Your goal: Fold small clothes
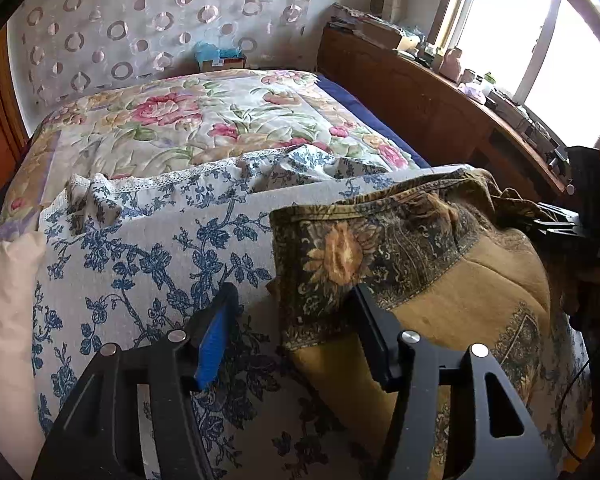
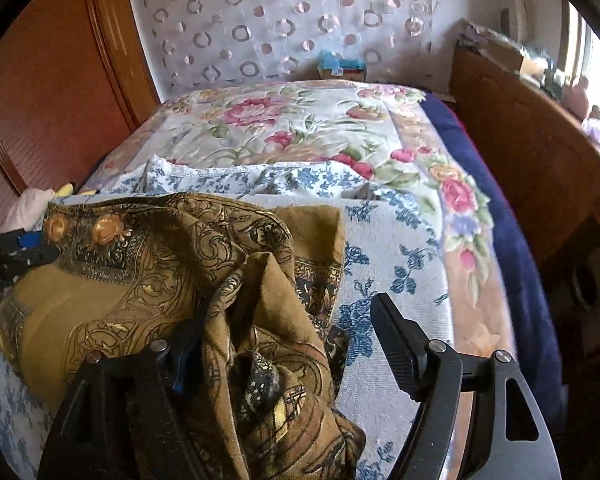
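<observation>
A brown and gold patterned cloth (image 1: 412, 248) lies on the bed (image 2: 300, 120), near its front edge, on top of a white cover with blue flowers (image 1: 140, 248). It is half folded. The left part lies flat, and the right part is bunched up in wrinkles.

The left gripper (image 1: 292, 320) hangs over the cloth's left edge. Its jaws are open and pinch nothing. One jaw is over the blue flowers and the other is over the cloth, so it looks ready to grab that edge.

The right gripper (image 2: 288, 340) is at the bunched end. Its jaws are wide open. A lump of cloth sits loose between them, but they do not squeeze it. I think this lump has to be smoothed out for the next fold.

No words or labels can be read anywhere.
</observation>
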A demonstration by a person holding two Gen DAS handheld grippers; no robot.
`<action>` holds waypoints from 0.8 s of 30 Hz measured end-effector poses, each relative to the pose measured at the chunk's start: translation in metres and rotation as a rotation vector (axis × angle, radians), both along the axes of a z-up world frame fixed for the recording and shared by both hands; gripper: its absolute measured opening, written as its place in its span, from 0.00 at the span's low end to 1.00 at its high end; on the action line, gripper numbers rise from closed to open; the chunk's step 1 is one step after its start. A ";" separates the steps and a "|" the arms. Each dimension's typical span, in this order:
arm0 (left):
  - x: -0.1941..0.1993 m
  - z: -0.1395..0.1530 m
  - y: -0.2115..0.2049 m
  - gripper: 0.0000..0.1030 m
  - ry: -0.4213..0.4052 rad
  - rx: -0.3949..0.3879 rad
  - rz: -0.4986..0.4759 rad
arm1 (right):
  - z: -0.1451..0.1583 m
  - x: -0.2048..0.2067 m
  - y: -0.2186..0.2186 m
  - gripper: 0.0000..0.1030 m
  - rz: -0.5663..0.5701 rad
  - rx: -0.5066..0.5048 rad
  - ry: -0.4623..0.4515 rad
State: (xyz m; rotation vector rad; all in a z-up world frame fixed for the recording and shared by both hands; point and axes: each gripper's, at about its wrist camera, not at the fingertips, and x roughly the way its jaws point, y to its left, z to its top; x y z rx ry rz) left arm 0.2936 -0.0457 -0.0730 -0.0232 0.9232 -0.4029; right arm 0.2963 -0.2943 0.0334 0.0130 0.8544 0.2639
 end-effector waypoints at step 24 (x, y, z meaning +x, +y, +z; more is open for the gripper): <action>-0.059 0.073 0.023 0.10 -0.159 -0.202 -0.034 | 0.023 -0.028 -0.009 0.15 0.219 0.122 -0.211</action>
